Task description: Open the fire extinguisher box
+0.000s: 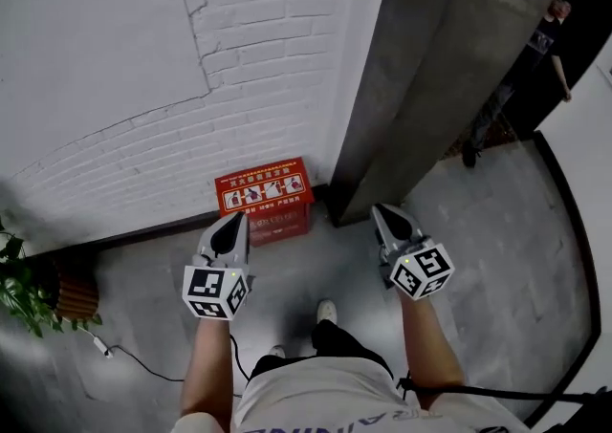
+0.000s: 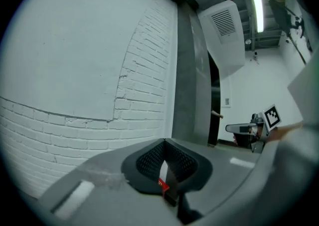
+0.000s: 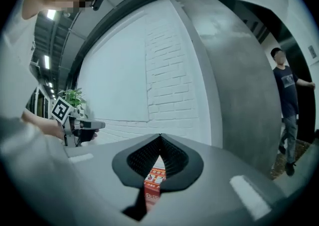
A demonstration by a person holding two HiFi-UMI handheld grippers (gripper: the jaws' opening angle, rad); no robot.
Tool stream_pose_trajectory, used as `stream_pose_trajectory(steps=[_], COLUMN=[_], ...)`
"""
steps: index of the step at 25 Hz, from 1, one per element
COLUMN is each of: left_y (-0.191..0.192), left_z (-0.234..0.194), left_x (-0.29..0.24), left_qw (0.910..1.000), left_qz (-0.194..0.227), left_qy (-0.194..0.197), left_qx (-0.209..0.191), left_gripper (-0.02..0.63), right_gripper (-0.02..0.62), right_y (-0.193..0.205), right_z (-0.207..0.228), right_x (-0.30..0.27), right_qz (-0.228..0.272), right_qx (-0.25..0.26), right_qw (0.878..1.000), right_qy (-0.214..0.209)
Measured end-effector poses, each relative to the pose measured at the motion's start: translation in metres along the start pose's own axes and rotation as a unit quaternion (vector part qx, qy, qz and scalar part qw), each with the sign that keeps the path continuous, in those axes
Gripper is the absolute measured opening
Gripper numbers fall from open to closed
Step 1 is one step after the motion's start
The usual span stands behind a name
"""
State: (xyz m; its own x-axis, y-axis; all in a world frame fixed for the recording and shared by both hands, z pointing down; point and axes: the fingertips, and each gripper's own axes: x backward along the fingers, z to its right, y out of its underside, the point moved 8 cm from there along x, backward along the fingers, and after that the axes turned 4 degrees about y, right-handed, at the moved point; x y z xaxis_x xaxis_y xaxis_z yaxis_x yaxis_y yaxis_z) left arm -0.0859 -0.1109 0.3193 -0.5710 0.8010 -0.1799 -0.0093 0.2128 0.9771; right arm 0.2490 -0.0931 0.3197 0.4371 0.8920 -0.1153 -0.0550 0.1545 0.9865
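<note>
The left tongs (image 1: 233, 220) and the right tongs (image 1: 383, 210) are held side by side above the floor, well apart from each other, both pointing forward to the wall. In the left gripper view the two jaws of the left tongs (image 2: 164, 141) meet at their tips and nothing is between them. In the right gripper view the right tongs (image 3: 160, 136) are closed in the same way, tip against tip, and they grip nothing.

The white brick wall (image 1: 143, 68) fills most of the head view. To the right of it stands a grey concrete pillar (image 1: 430, 77). The floor (image 1: 516, 259) is grey.

The fire extinguisher box (image 1: 265, 197) is red and stands on the floor at the foot of the wall, just beside the pillar's base. Its lid is down, and the top shows small pictures and print that are too small to read. The box is in front of the left tongs, between the two tongs' tips but nearer to the left one; neither touches it. In the right gripper view a part of the box (image 3: 154, 177) shows through the gap below the closed tips.

At the far left stands a potted plant (image 1: 21, 290) by the wall. Near it a thin white cable (image 1: 105, 348) lies on the floor
</note>
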Motion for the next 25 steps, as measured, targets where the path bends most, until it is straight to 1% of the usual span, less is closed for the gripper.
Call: stream_pose_trajectory(steps=[3,6,9,12,14,17,21,25], left_y=[-0.004,0.007,0.023,0.048,0.071,0.108,0.161,0.205], left_z=[-0.003,-0.013,-0.033,-0.057,-0.073,-0.089,-0.102,-0.117], left_x=[-0.026,-0.032,-0.037,-0.04,-0.044,-0.058,-0.083,-0.1], left_qw=[0.9995,0.9977,0.9958,0.9941,0.9928,0.9911,0.9904,0.989], left_qz=[0.007,0.002,-0.006,-0.015,-0.027,-0.05,-0.073,-0.083], left_qy=[-0.031,-0.065,-0.087,-0.101,-0.109,-0.116,-0.103,-0.104], left_qx=[0.006,0.019,0.026,0.037,0.041,0.042,0.057,0.065], left_gripper=[0.006,0.006,0.006,0.006,0.006,0.006,0.006,0.006], right_gripper=[0.006,0.006,0.006,0.006,0.006,0.006,0.006,0.006], right_y=[-0.004,0.006,0.022,0.043,0.062,0.104,0.161,0.207], right_z=[0.028,0.038,0.043,0.047,0.05,0.057,0.063,0.069], right_x=[-0.034,-0.068,-0.097,-0.122,-0.139,-0.164,-0.194,-0.213], right_qz=[-0.007,-0.02,-0.031,-0.042,-0.047,-0.063,-0.09,-0.114], right_qx=[0.011,0.01,0.004,0.012,0.012,0.008,0.009,0.012], right_qw=[0.999,0.998,0.997,0.996,0.996,0.995,0.994,0.991], right_qy=[-0.037,-0.067,-0.077,-0.077,-0.076,-0.071,-0.069,-0.071])
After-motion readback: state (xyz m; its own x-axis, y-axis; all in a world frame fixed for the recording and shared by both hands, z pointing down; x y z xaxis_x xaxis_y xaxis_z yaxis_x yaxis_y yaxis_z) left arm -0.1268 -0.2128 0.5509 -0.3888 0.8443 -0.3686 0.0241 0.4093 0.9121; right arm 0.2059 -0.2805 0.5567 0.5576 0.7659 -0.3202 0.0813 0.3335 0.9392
